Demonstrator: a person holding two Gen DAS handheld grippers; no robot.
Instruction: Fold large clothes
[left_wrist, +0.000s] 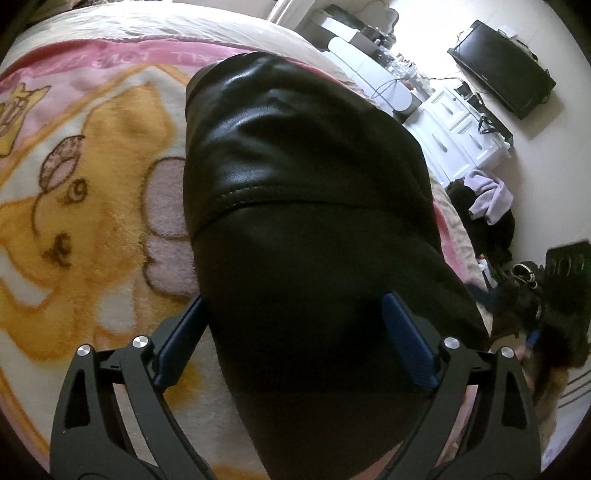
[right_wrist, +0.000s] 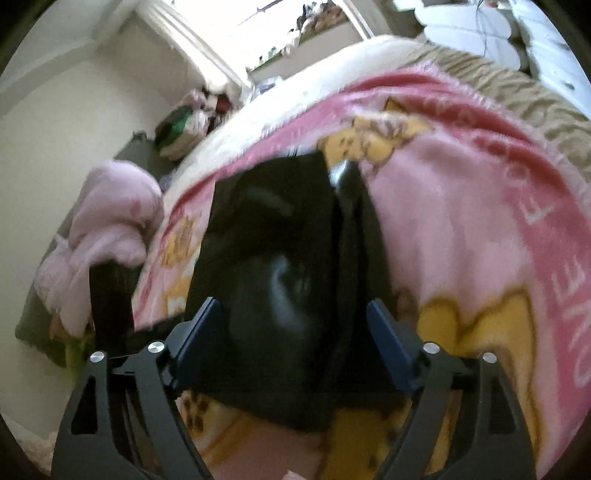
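Note:
A black leather garment (left_wrist: 295, 177) lies on a pink and yellow cartoon blanket (left_wrist: 92, 184) on a bed. In the left wrist view it fills the middle, with a stitched seam across it. My left gripper (left_wrist: 295, 306) is open, its blue pads either side of the garment's near end. In the right wrist view the same black garment (right_wrist: 273, 240) lies folded into a block on the blanket (right_wrist: 461, 221). My right gripper (right_wrist: 295, 310) is open, its pads spread on both sides of the garment's near edge. This view is blurred.
White drawers (left_wrist: 454, 125) and a black TV (left_wrist: 502, 66) stand beyond the bed's right edge, with a pile of clothes (left_wrist: 484, 206) on the floor. A lilac garment (right_wrist: 107, 229) and a dark post (right_wrist: 110, 306) are at the bed's left side.

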